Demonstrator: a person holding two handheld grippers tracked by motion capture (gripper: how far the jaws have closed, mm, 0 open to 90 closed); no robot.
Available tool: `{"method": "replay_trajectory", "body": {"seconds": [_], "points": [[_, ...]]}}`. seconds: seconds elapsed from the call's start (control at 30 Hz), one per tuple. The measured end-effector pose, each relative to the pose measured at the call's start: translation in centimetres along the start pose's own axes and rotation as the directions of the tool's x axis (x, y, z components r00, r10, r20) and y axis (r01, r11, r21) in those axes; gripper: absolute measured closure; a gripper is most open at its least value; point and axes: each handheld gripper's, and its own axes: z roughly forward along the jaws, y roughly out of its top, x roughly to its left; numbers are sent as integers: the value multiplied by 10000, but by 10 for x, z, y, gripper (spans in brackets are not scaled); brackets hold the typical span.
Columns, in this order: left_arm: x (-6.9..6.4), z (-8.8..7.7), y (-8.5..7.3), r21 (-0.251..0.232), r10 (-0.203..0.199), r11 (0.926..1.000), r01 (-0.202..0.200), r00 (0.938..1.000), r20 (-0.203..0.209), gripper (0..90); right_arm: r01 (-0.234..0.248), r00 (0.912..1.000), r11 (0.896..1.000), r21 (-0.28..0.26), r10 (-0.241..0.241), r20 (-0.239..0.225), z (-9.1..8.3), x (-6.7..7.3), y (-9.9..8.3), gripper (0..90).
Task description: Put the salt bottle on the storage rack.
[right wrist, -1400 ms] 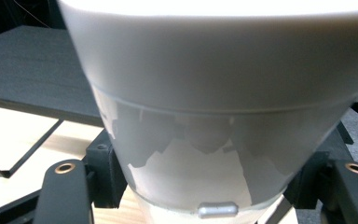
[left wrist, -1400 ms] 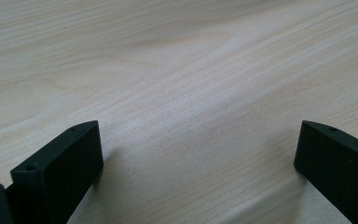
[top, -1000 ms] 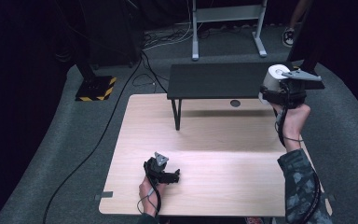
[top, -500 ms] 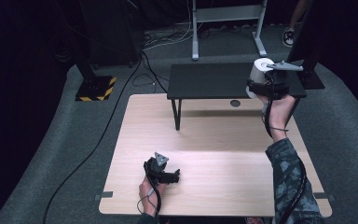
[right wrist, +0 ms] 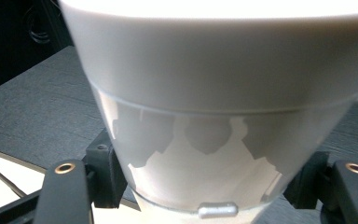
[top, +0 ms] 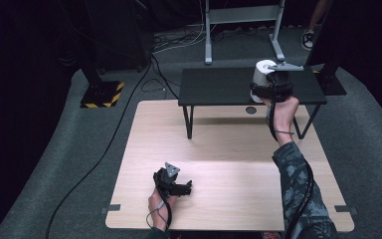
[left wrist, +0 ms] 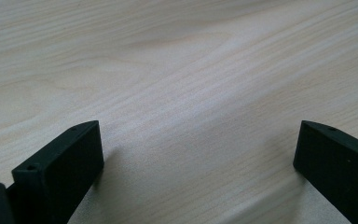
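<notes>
Cup [right wrist: 219, 107] sits clamped between right gripper [right wrist: 209, 186] jaws.

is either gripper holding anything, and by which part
The right gripper holds a white cup, its jaws clamped on the cup's lower sides. The left gripper is open over the wooden table and holds nothing.

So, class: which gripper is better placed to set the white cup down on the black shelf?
Right. The right gripper already clamps the white cup above the black shelf; the left gripper sits open and empty, low over the wooden table.
</notes>
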Motion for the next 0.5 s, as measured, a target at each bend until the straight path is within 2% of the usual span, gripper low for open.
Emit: {"method": "replay_trajectory", "body": {"seconds": [0.27, 0.5], "points": [[0, 0, 0, 0, 4, 10000, -4, 10000, 13, 8, 67, 10000, 9997, 222, -66, -26, 15, 9, 4, 292], [0, 0, 0, -11, 33, 10000, -33, 10000, 29, 9, 42, 10000, 9990, 446, -44, 48, 29, 12, 7, 292]]}}
